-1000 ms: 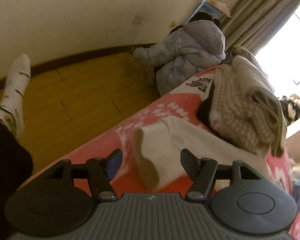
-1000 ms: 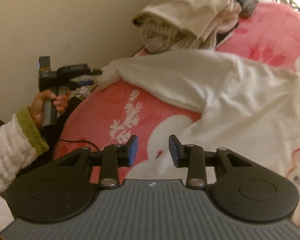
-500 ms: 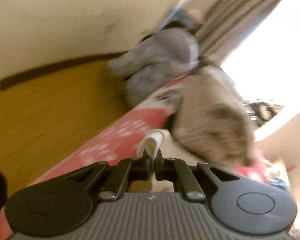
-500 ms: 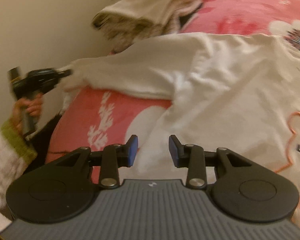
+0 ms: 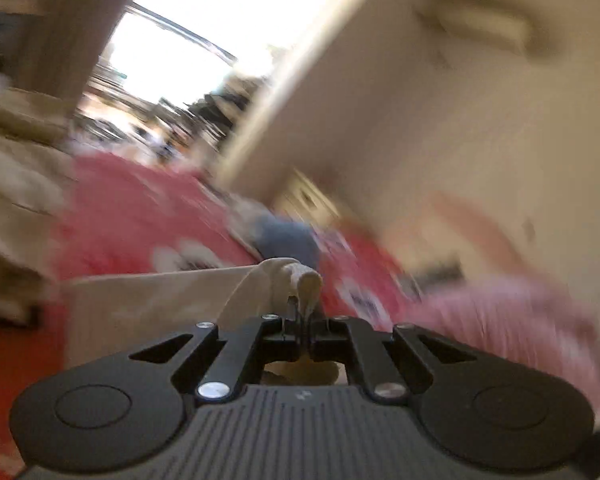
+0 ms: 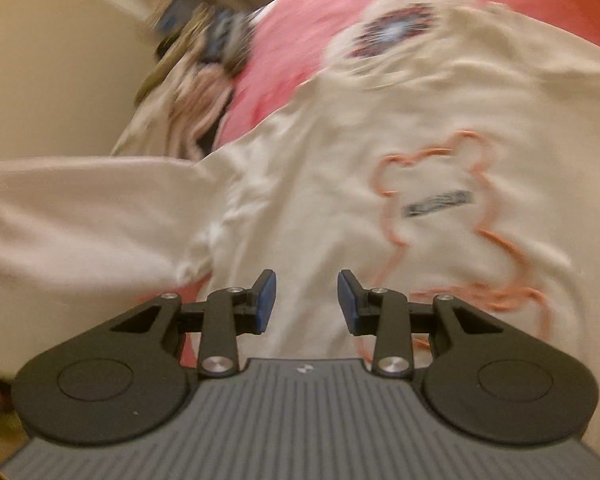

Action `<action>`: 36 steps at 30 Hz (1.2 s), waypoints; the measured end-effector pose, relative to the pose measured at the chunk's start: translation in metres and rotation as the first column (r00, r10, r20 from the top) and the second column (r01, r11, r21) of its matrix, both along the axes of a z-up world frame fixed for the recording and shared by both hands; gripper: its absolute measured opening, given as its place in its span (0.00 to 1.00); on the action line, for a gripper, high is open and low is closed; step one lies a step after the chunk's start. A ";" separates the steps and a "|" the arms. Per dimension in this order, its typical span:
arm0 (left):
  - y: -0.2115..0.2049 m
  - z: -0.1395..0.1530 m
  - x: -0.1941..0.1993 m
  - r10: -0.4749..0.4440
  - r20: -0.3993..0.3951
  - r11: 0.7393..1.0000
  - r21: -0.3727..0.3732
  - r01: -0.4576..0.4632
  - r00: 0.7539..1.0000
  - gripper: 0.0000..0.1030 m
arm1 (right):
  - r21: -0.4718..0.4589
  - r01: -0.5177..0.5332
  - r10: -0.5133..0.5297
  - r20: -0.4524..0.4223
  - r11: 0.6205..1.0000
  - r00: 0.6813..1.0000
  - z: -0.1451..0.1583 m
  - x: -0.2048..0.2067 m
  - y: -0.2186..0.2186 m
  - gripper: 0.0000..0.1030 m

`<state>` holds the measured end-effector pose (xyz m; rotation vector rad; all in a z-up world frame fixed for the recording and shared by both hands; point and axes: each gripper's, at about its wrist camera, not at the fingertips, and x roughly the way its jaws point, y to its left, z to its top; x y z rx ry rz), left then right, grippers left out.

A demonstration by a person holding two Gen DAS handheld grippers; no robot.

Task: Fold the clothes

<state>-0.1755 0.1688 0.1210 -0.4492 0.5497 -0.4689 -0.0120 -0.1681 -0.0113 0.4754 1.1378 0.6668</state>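
1. We see the left gripper (image 5: 305, 322) with its jaws closed tight on the cuff end of a cream sleeve (image 5: 300, 280); a fold of that cloth pokes up between the pads and more hangs behind them.
2. From the clamped cuff the sleeve runs back to the left as a flat cream band over the red bedspread (image 5: 140, 216) (the left wrist view is heavily blurred, so finer detail is lost).
3. In the right wrist view the cream sweatshirt (image 6: 340, 184) lies spread face up on the bed, an orange bear outline (image 6: 440, 200) with a small dark label on its chest.
4. The right gripper (image 6: 307, 302) hovers over the sweatshirt's lower body, jaws apart with only cloth showing below the gap; we cannot tell whether the blue pads touch it.
5. One sleeve stretches out to the left edge of that view, lifted off the bedspread.
6. A heap of other clothes (image 6: 196, 80) sits beyond the sweatshirt's shoulder, near the wall.
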 end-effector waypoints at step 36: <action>-0.087 -0.226 -0.008 0.038 -0.628 0.998 -0.013 -0.059 0.777 0.06 | -0.109 -0.401 0.395 -0.073 0.910 0.916 -0.051 -0.061 -0.001 0.11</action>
